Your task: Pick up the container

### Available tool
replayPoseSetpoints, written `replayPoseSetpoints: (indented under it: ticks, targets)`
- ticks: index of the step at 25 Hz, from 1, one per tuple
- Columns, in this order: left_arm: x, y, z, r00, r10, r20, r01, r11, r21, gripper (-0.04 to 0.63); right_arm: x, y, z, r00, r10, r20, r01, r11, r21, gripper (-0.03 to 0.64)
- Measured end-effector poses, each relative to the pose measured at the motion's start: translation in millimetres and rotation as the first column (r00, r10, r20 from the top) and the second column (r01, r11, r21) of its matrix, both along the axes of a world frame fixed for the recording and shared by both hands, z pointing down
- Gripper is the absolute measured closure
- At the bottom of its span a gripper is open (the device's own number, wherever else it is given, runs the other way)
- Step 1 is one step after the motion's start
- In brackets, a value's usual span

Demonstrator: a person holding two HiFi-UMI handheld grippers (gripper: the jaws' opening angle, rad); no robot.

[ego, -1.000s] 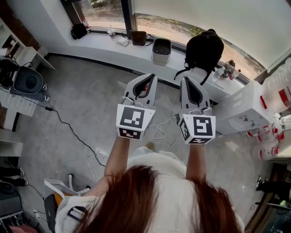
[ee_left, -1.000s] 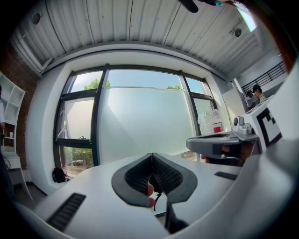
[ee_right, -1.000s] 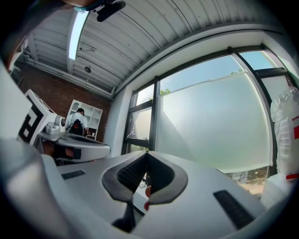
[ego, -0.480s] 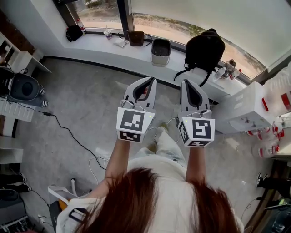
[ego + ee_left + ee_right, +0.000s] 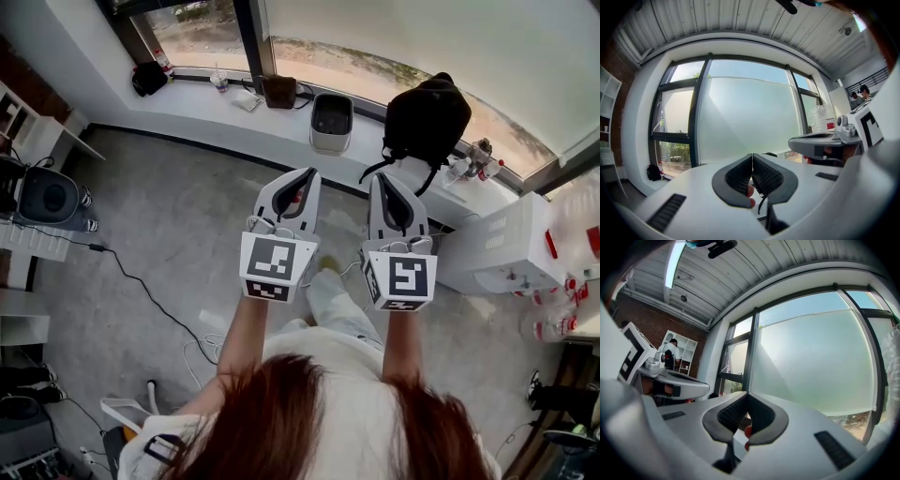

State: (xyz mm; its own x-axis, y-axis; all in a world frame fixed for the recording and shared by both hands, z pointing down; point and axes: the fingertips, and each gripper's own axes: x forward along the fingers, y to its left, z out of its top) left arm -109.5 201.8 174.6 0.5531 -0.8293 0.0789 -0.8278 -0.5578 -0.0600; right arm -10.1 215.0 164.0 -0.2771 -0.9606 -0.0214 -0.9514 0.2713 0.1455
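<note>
Plainly, we are standing on a grey concrete floor (image 5: 169,225) and facing a wide window (image 5: 394,37) with a white ledge (image 5: 216,103) running under it. A boxy white cabinet (image 5: 497,248) is standing to the right, and a soft black backpack (image 5: 427,117) is slumping on the ledge beside it.

We are taking the container (image 5: 331,122) to be the pale, open-topped bin on the ledge just left of the backpack. It looks like smooth hard plastic with rounded corners and a dark inside, and it is sitting upright with its mouth facing up.

We are holding the left gripper (image 5: 308,173) and the right gripper (image 5: 379,178) side by side, raised in front of us and pointing toward the far wall. The container is lying well beyond both sets of jaws, between their two lines and a little closer to the left gripper's. We are judging either one able to reach it, the left slightly sooner. We cannot tell the bin's long axis from this steep angle.

In the left gripper view the ribbed black pads (image 5: 738,176) are pressing together at the tips with nothing between them. In the right gripper view the pads (image 5: 731,413) are likewise meeting, empty.

A thin black cable (image 5: 141,286) is trailing across the floor at left.
</note>
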Motion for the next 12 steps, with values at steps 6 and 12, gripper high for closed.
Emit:
replayPoseSetpoints:
  ticks: [6,12]
  targets:
    - [18,-54,2,1.000,-0.028,0.004,0.028,1.000,0.002,0.578,18,-55,6,1.000,-0.014,-0.001,0.014,1.000,-0.002,0.592]
    - [37,-103,5,0.999,-0.046,0.019,0.046,0.999,0.008,0.578,32,-109,14,0.999,-0.048,-0.022,0.047,0.999,-0.016,0.592]
